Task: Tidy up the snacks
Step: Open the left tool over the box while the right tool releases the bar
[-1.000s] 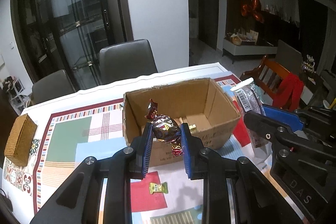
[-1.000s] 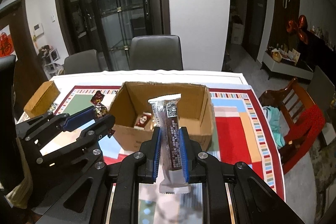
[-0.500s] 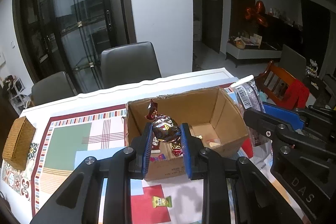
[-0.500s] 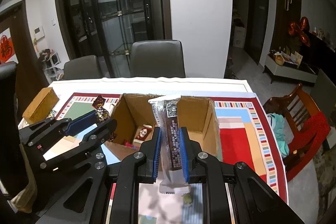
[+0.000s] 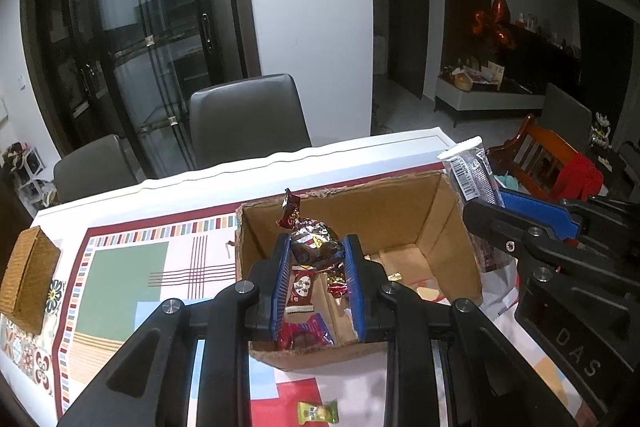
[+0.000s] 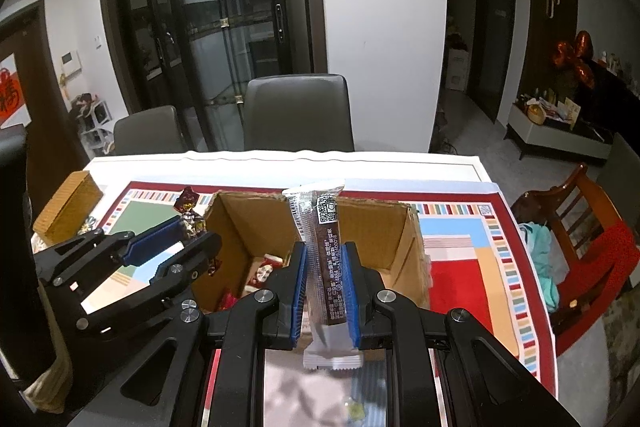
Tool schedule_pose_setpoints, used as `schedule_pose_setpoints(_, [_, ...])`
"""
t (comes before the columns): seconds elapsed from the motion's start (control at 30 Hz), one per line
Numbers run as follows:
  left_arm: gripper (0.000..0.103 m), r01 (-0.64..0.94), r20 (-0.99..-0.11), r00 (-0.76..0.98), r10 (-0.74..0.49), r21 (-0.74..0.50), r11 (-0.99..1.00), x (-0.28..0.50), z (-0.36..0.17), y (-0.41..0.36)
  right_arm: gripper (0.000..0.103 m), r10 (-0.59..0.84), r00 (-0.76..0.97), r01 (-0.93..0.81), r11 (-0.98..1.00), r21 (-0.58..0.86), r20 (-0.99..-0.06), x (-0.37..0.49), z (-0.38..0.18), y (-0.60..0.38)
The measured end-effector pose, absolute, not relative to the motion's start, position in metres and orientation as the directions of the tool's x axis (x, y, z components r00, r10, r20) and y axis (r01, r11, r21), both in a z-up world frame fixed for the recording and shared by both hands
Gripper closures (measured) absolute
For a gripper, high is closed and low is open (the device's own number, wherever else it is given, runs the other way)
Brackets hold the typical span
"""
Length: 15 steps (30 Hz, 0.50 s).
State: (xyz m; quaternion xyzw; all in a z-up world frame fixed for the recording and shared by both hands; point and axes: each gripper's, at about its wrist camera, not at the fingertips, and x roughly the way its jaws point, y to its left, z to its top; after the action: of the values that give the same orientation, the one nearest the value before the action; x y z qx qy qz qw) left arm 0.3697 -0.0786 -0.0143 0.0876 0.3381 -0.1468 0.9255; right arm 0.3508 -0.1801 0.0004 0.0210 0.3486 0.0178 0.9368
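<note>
**A:** Status: left tool is clamped on the foil-wrapped candy, holding it over the near-left part of the cardboard box. Right tool is clamped on the long brown snack bar, upright, at the box's near wall. Box sits mid-surface on the patterned mat.

**B:** Both loaded. Risks?

**A:** Main one, my read: the two tools are close together over one opening. Converge any further and they could clip each other or the box rim.

**B:** The bar?

**A:** It stands tall and its white bottom seal hangs below the pads, outside the near wall. If let go here, I'd expect it to catch the wall or tip out onto the surface instead of dropping in. It needs to go further over the opening first.

**B:** Candy?

**A:** Better placed. There are red wrapped snacks right under it, so it might land on top of them and roll. Low consequence.

**B:** Box shifting?

**A:** Plausible. It's light cardboard with nothing bracing it, so a nudge on the near wall would push it toward the far edge of the surface.

**B:** Strays?

**A:** A small green candy is left on the mat near the front edge, outside the box.
</note>
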Motion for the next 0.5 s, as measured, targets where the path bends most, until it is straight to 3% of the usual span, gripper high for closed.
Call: schedule_pose_setpoints(0.5, [0.077,0.33,-0.675,0.705,-0.218,0.04,0.943,0.395,-0.034,-0.078,0.084,0.053,0.736,-0.038,0.999,0.037,-0.675,0.377,-0.019,-0.179])
